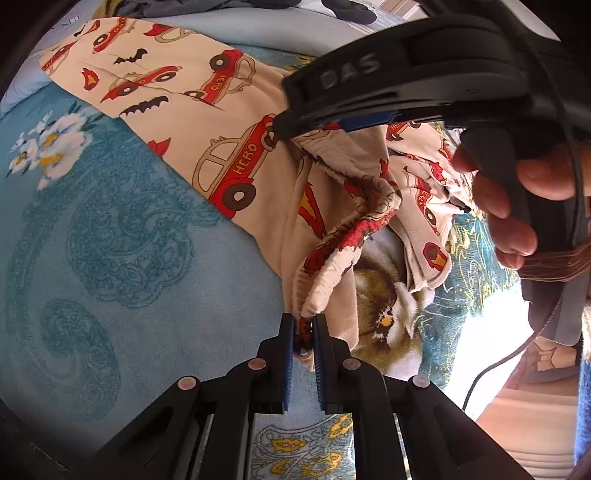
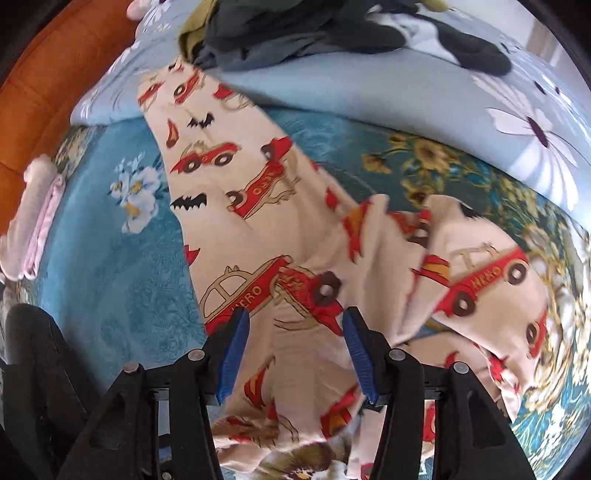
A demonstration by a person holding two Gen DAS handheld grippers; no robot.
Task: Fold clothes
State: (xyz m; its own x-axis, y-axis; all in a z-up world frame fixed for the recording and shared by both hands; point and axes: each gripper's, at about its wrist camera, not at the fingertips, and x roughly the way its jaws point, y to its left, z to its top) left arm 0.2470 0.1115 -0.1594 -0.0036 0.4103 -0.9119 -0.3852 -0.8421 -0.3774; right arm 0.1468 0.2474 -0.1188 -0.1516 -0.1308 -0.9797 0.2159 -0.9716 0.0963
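Observation:
Cream pyjama trousers (image 1: pixel 221 122) printed with red cars and black bats lie on a teal blanket (image 1: pixel 110 240). One leg stretches flat toward the far left; the other side is bunched at the right. My left gripper (image 1: pixel 303 334) is shut on the gathered waistband edge (image 1: pixel 325 280), lifting it slightly. The right gripper's black body (image 1: pixel 424 74) crosses the upper right of the left wrist view, held by a hand (image 1: pixel 517 206). In the right wrist view the right gripper (image 2: pixel 293 332) hangs open above the trousers (image 2: pixel 258 206), with cloth below but not pinched.
A pile of dark clothes (image 2: pixel 295 29) lies at the far side on a pale floral duvet (image 2: pixel 369 88). Folded pink garments (image 2: pixel 33 218) sit at the left beside an orange surface (image 2: pixel 48 62). A cable (image 1: pixel 491 365) hangs at the right.

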